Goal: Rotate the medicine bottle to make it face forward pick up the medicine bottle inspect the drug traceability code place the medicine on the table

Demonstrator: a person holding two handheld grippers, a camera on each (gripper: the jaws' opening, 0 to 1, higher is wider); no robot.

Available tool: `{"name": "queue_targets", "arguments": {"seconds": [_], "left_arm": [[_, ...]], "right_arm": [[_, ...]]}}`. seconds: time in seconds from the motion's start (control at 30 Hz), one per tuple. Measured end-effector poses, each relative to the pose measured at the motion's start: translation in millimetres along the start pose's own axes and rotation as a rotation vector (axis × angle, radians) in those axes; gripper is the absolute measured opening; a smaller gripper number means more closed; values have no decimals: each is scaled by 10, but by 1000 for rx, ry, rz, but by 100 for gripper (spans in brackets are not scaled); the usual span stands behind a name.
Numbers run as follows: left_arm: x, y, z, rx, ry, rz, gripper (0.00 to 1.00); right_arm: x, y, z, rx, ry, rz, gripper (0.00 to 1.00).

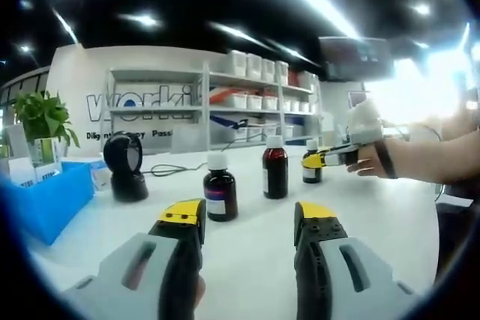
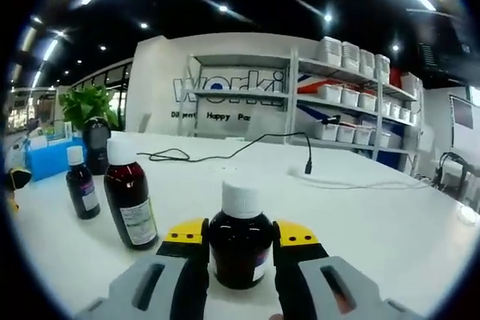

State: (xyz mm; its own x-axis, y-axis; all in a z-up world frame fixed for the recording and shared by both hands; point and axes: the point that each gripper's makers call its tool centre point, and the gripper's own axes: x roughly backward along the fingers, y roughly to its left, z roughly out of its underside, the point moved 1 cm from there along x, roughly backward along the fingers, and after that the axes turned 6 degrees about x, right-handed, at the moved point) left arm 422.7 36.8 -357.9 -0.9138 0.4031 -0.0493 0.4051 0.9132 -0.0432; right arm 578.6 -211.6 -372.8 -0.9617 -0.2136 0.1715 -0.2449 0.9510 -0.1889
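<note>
Right hand-held gripper (image 2: pixel 240 241) has its jaws snug around a small medicine bottle (image 2: pixel 240 249) on the desk (image 2: pixel 375 222); left hand-held gripper (image 1: pixel 249 219) hangs wide open, holding nothing.

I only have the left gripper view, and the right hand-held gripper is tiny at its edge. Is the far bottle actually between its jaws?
Observer: Yes. In the right gripper view, the small medicine bottle stands on the table between the jaws of the right hand-held gripper, which look pressed against its sides.
Operator: Is its label facing that camera?
Observer: No. Just a label edge shows low on its right side.
</note>
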Motion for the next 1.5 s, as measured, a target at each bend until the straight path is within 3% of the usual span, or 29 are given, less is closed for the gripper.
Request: {"name": "queue_targets", "arguments": {"seconds": [0.13,0.2,0.53,0.77,1.0,1.27,1.5], "left_arm": [[-1,2,-2,2,-2,-1,38],[-2,1,-1,1,-1,-1,38],[-4,15,9,-3,2,0,38],[-5,5,18,-5,4,6,38],[-6,-5,25,-7,8,8,37],[-5,-19,28,-8,10,14,37],[-7,-25,32,-7,11,17,37]], "right_arm": [[-1,29,-7,-3,-10,-55,33],[5,90,-62,-16,-49,-122,35],[23,-21,-81,-18,-65,-283,37],[102,104,-134,42,-125,-490,42],[127,156,-46,91,-102,-528,41],[167,172,-14,107,-128,-615,38],[113,25,7,77,-122,-627,34]]}}
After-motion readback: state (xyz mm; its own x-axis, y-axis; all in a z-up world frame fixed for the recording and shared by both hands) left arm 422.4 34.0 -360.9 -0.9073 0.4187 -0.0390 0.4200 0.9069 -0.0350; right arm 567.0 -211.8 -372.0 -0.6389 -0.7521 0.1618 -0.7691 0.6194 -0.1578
